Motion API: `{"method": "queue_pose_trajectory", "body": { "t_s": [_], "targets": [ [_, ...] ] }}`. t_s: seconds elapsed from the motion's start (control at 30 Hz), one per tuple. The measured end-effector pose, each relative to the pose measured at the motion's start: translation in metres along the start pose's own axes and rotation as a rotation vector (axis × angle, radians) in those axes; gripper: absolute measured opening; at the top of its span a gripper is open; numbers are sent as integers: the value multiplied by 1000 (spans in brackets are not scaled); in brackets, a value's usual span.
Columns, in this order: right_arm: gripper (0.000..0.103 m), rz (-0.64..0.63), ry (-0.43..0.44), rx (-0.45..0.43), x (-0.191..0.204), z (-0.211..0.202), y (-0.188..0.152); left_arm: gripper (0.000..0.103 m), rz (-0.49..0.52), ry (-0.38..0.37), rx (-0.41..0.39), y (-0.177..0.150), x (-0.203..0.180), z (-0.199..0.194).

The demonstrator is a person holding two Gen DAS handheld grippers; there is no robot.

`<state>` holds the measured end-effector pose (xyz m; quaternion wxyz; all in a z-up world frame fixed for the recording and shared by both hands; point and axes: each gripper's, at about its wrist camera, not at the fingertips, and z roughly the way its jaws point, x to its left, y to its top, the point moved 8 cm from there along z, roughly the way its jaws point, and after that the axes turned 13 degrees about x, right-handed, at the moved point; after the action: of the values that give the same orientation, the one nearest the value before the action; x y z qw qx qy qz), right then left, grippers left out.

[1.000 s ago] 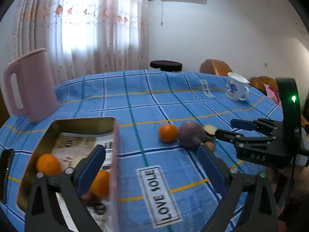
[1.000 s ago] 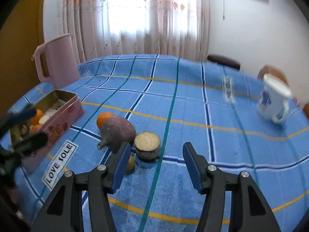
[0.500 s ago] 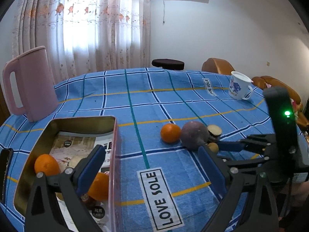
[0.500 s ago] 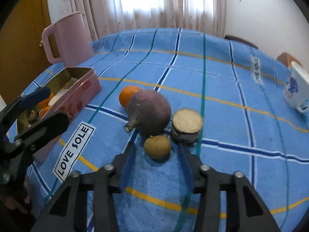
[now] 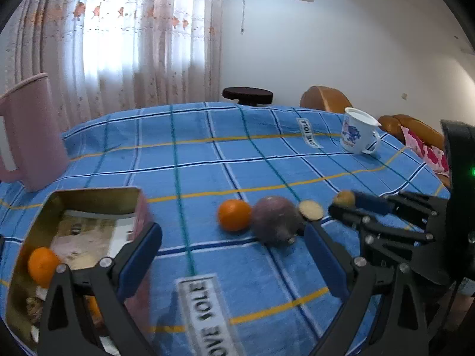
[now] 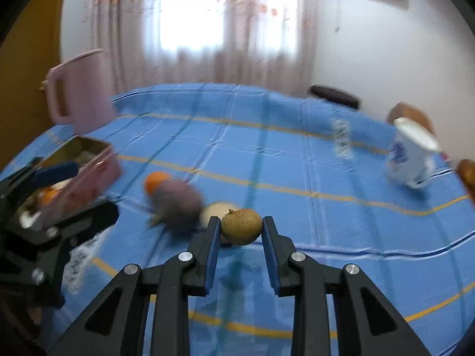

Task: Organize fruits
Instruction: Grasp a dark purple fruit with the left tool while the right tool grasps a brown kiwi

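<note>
While the right hand-held gripper (image 6: 241, 231) has its jaws closed on the small brown fruit (image 6: 241, 230), held just above the desk (image 6: 297, 160), the picking step seems done, and next it must carry it left to the tin box (image 5: 89, 195), where the left hand-held gripper (image 5: 234, 255) waits open and empty.

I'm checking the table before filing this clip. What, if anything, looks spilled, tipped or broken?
Nothing stands out. The white mug and pink pitcher stand upright, the tin sits flat, and the small brown fruit in the right gripper looks whole.
</note>
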<state>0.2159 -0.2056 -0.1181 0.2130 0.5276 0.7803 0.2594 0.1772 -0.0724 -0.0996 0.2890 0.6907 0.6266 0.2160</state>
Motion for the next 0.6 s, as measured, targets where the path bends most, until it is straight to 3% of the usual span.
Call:
{"method": "queue_pose_trajectory", "body": {
  "t_s": [0.17, 0.4, 0.6],
  "targets": [
    [30, 42, -44, -14, -24, 3, 4, 94, 2, -20, 59, 7, -14, 25],
    [30, 64, -13, -31, -31, -1, 4, 73, 21, -22, 121, 12, -29, 44],
    [30, 66, 3, -46, -28, -3, 4, 70, 50, 23, 141, 14, -37, 52]
  ]
}}
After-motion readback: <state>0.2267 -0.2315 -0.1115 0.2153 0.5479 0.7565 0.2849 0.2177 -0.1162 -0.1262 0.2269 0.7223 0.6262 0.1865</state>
